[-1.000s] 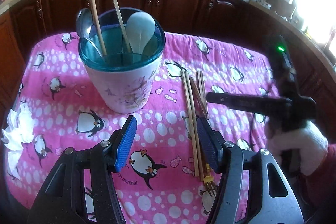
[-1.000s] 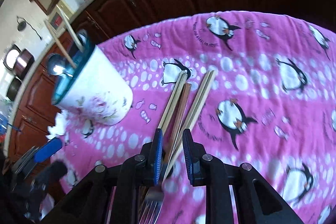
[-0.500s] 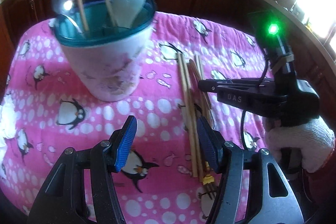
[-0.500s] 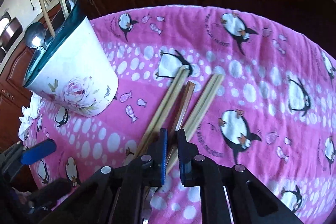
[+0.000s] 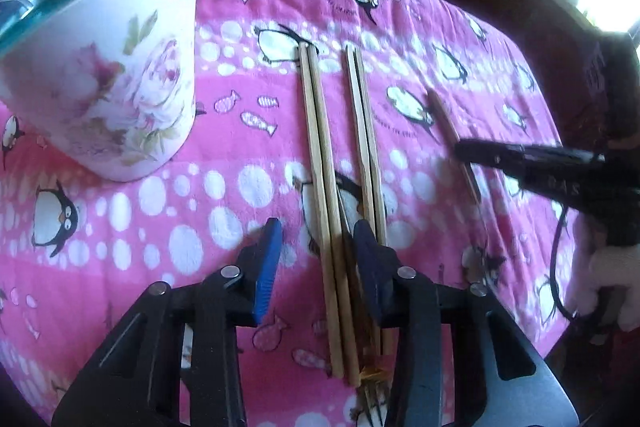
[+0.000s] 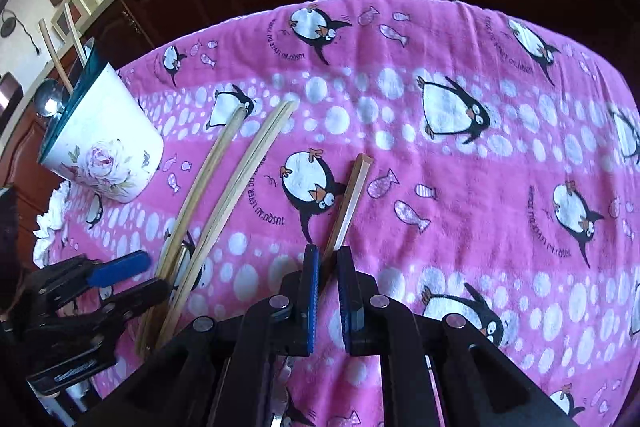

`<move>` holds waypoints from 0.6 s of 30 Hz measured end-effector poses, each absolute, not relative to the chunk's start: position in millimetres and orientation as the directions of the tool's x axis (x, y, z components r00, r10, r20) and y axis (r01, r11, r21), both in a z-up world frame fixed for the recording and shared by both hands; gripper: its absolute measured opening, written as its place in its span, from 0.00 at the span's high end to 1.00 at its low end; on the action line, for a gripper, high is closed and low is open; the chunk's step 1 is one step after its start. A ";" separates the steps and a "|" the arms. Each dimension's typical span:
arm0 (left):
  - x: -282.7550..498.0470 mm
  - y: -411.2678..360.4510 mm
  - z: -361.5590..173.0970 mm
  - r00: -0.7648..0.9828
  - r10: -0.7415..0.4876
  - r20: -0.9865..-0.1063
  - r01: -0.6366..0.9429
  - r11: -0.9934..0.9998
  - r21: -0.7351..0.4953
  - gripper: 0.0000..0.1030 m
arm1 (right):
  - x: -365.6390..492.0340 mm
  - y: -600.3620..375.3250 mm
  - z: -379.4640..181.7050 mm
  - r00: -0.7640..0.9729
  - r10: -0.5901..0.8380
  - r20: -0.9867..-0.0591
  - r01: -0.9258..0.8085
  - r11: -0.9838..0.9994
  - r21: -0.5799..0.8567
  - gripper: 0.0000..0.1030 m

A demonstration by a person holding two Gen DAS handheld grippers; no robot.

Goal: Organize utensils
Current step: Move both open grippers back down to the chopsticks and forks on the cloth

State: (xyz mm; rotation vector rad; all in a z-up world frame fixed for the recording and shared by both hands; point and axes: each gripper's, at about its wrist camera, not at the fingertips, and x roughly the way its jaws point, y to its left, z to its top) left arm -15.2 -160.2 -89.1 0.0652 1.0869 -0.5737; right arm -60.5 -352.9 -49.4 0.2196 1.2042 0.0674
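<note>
Right gripper [image 6: 327,267] clamps the fork handle [image 6: 352,193]; left gripper [image 5: 318,251] stands open astride the chopsticks [image 5: 320,163], holder cup [image 5: 108,67] at ten o'clock.

The pink penguin blanket [image 6: 400,147] reads "JUSQU'AU LEVER DU"; the rest is illegible.

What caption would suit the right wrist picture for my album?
Right tongs pinch a brown-handled utensil on the penguin blanket, beside chopsticks and a floral cup.
</note>
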 end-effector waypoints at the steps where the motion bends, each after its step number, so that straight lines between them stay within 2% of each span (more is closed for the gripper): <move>1: -14.8 -160.8 -89.4 0.331 -0.411 -0.849 0.472 0.852 -0.228 0.78 | -62.7 -354.6 -47.9 0.359 0.177 -0.916 0.065 0.975 0.214 0.92; 3: -12.9 -161.4 -87.9 0.317 -0.430 -0.845 0.472 0.845 -0.253 0.89 | -64.8 -356.1 -47.3 0.363 0.182 -0.914 0.068 0.973 0.221 0.92; 9: -20.1 -137.7 -86.6 0.289 -0.455 -0.842 0.425 0.850 -0.312 0.90 | -65.8 -356.6 -46.8 0.361 0.199 -0.911 0.076 0.967 0.241 0.92; 13: -48.2 -111.1 -82.4 0.286 -0.446 -0.848 0.415 0.855 -0.309 0.90 | -73.1 -356.1 -42.8 0.342 0.240 -0.909 0.058 0.960 0.275 0.92; 18: -77.4 -84.5 -82.2 0.274 -0.435 -0.858 0.390 0.866 -0.314 0.90 | -81.3 -344.1 -33.8 0.343 0.228 -0.911 0.026 0.968 0.251 0.92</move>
